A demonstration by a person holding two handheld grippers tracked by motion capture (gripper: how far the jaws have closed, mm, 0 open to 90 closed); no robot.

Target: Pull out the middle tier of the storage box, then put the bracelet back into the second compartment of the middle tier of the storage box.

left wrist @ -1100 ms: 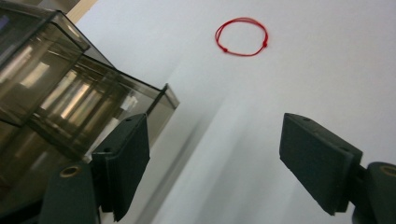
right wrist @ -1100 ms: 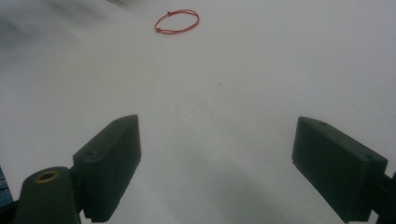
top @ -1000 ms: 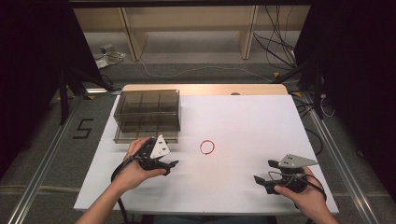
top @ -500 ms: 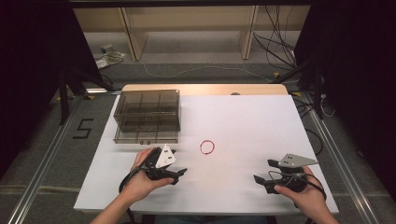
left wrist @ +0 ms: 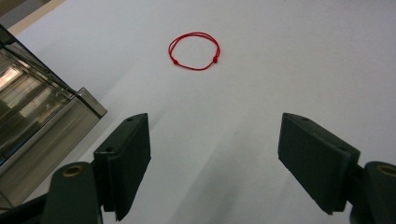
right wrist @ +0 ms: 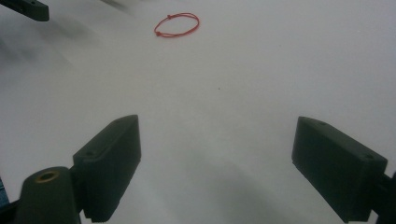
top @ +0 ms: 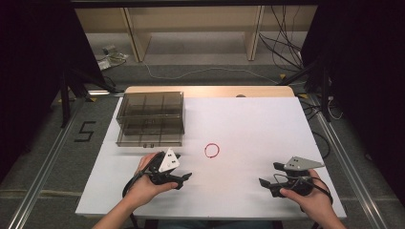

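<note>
I am getting ready to pick up the red string loop (left wrist: 194, 51), I think. It is lying flat on the white desk (top: 267, 133), straight ahead of my left tool (left wrist: 212, 168) and not touching it. Both tools are hanging wide apart, holding nothing. The right tool (right wrist: 229, 172) is waiting farther off. Next I am needing to slide the left tool forward, go low, and pinch one thin edge.

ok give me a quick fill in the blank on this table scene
1. The loop of cord lying on the table is ____ in colour.
2. The jaws of the left gripper are ____.
3. The smoky clear box sits nearest the table's far ____ corner.
4. The right gripper holds ____.

Missing words: red; open; left; nothing
</note>
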